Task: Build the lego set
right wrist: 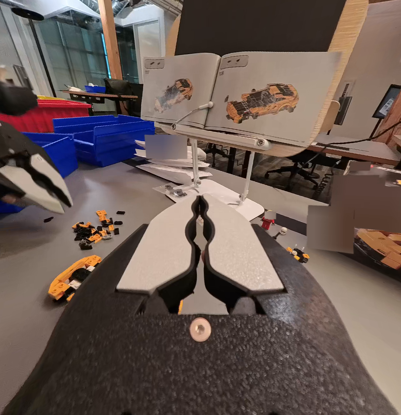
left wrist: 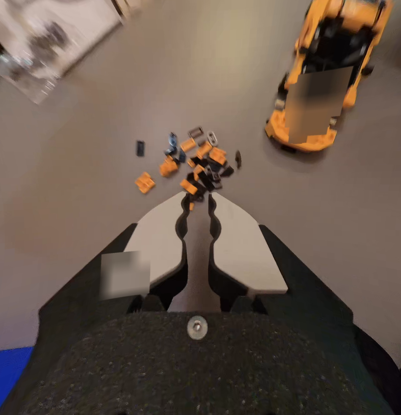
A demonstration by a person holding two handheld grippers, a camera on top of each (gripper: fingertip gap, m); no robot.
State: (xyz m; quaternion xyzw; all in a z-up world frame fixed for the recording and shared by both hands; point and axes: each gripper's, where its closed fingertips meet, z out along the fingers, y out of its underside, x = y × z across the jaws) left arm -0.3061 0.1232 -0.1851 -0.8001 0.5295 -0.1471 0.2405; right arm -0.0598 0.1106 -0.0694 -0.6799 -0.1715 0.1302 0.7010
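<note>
A pile of loose orange and black lego pieces point(left wrist: 195, 164) lies on the grey table point(left wrist: 82, 179). My left gripper point(left wrist: 197, 196) is open by a narrow gap, with its tips at the near edge of the pile; small pieces show between the tips. The part-built orange car point(left wrist: 325, 74) stands to the far right of the pile. In the right wrist view my right gripper point(right wrist: 199, 198) is shut with nothing visible in it, held above the table. The car point(right wrist: 73, 276) lies at its lower left, the pile point(right wrist: 96, 231) beyond that, and the left gripper point(right wrist: 64, 207) hovers over the pile.
An open instruction booklet point(right wrist: 217, 94) sits on a white stand behind the work area. Blue bins point(right wrist: 105, 134) and a red bin point(right wrist: 49, 112) stand at the back left. A red minifigure point(right wrist: 268, 222), a small orange-black sub-assembly point(right wrist: 298, 253) and the set's box point(right wrist: 381, 251) lie to the right. The tips of one gripper are about 25 cm away from the tips of the other. My right gripper's tips are some 25 cm from the small orange-black sub-assembly point(right wrist: 298, 253).
</note>
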